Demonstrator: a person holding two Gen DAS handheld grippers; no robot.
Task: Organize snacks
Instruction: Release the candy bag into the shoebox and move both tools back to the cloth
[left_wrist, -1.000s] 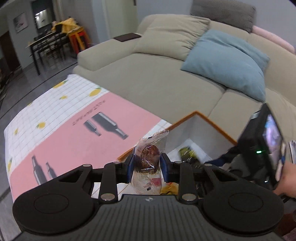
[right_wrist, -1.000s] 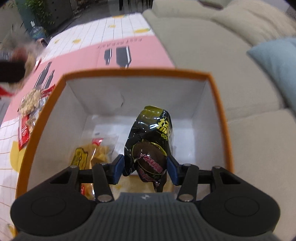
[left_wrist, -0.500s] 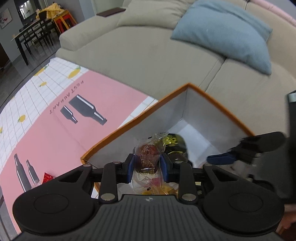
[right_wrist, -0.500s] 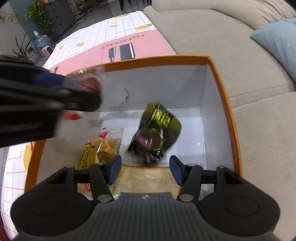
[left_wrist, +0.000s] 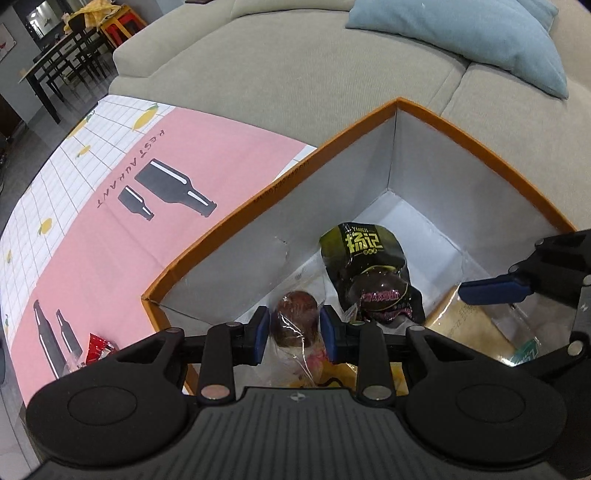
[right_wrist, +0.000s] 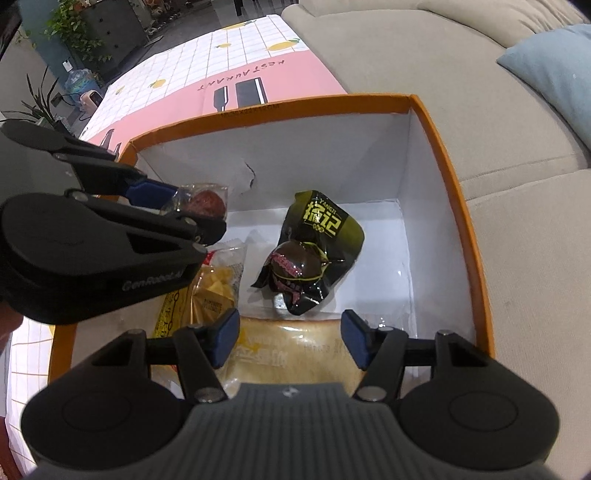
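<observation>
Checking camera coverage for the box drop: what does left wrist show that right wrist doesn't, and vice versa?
Left wrist only: a red wrapper on the tablecloth outside the box, and dining chairs in the background.

Right wrist only: the yellow snack bag, potted plants, and the right gripper with nothing between its open jaws.

Both: the orange box, the dark snack packet on its floor, and the left gripper clamping a clear-wrapped brown snack over the box.

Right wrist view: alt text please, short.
An orange-rimmed box with white walls holds a dark snack packet, a yellow snack bag and a flat pale packet. The right tool hangs open and empty over it; the left tool holds a clear-wrapped brown snack inside the box.
</observation>
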